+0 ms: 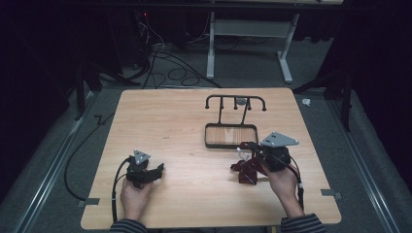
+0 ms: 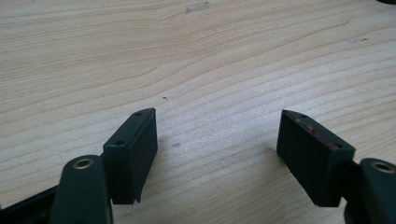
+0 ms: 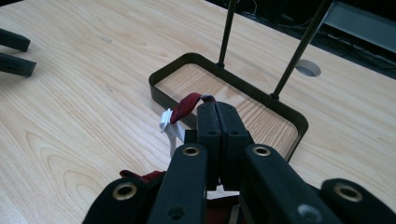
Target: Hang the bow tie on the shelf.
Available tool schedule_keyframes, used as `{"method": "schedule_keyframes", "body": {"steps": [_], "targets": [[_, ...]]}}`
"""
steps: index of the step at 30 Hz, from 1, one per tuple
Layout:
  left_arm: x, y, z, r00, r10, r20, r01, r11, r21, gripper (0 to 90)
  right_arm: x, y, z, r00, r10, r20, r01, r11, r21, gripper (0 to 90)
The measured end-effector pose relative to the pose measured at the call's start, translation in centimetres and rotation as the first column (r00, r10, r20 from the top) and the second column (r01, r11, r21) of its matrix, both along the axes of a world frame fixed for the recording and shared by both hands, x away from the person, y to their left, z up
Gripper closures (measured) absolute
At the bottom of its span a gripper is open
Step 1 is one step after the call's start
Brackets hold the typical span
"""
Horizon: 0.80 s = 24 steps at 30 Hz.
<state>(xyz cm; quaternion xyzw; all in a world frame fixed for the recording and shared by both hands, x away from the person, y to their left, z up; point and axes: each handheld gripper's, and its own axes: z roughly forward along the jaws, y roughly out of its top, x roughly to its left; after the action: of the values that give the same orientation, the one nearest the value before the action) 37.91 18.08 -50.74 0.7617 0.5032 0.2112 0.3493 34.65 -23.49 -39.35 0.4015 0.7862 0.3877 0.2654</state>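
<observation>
The red strap (image 3: 186,106) is pinched by the right gripper (image 1: 248,146), jaws pressed together. The rack (image 1: 231,135) (its hooks above) is found at twelve o'clock, close. The left gripper (image 1: 156,171) rests spread, well apart.

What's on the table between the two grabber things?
Nothing. In the high view, bare wooden table lies between the left gripper and the right gripper, which holds a red strap.

Pale, matt wood-grain table (image 1: 170,126); beside it, dark matt metal rack (image 1: 231,135) with wooden floor; near the rack, red woven cloth strap (image 3: 186,106), white paper tag (image 3: 169,122), matt black plastic claw (image 3: 217,111).
</observation>
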Motion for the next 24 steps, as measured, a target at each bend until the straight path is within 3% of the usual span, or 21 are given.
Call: {"method": "schedule_keyframes", "body": {"steps": [24], "targets": [[0.0, 0.0, 0.0, 1.0, 0.0, 0.001, 0.0, 1.0, -0.003, 29.6, 1.0, 0.6, 2.5, 0.9983, 0.022, 0.054, -0.022, 0.9998, -0.004, 90.0]]}}
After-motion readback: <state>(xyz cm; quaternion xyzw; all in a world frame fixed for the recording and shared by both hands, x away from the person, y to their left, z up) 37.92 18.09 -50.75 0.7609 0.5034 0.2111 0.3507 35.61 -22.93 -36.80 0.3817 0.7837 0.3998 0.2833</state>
